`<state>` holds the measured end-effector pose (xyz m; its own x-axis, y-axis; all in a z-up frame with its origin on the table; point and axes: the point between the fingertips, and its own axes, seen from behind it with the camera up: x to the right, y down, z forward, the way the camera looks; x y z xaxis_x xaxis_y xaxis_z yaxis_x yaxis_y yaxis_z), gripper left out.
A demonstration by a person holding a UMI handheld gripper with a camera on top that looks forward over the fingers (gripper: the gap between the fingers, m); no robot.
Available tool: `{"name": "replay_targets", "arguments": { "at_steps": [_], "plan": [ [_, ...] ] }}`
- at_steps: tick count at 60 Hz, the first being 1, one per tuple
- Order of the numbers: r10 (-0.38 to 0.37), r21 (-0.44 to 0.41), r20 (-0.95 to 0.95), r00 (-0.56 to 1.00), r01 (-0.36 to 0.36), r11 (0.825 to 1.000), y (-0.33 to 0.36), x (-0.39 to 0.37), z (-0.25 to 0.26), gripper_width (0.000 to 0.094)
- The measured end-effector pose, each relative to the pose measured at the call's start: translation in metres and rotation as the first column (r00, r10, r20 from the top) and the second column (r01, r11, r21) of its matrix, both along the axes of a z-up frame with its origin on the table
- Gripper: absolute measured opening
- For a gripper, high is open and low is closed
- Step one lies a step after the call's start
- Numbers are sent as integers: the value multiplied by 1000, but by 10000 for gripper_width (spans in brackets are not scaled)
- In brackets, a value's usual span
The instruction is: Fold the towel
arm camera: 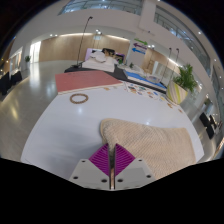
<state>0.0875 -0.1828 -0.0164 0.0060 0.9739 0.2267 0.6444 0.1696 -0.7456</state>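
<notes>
The white worktop point(70, 125) lies bare and open left of the fingers point(112, 160), which are nearly together, holding nothing. The beige towel point(148, 142) lies rumpled just ahead and right, reaching the worktop's right edge.

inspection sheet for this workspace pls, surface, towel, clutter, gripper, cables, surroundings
surface: white table, mostly bare ahead of the fingers
job's things: beige towel lying loosely spread on the table, just ahead of and beside the fingers, not visibly folded
clutter: a small ring-shaped object on the table beyond the towel; a reddish-brown panel at the far end
grippers: gripper with magenta pads close together, nothing seen between them, low by the towel's near edge
cables: nothing seen
surroundings: large open room with desks, a green plant and ceiling lights; no person seen
</notes>
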Motion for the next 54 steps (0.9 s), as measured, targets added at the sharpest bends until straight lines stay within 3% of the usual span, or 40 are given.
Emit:
{"name": "replay_targets", "arguments": {
  "at_steps": [7,13,20,26,36,44,46,54],
  "plan": [
    [48,-79,30,998,-46,996,1,3,15,22],
    [48,-148,-11,999,-49,988,27,-1,65,22],
    [22,-197,-56,998,-32,980,90,-5,123,22],
    [-39,-210,-75,996,23,977,162,-8,147,24],
    [-149,-223,-35,988,138,965,266,-9,115,25],
    [-138,-208,18,990,139,968,294,-7,65,29],
    [-136,-212,29,990,139,967,298,-6,58,79],
    [-207,-214,40,978,211,954,317,12,67,888]
  ]
}}
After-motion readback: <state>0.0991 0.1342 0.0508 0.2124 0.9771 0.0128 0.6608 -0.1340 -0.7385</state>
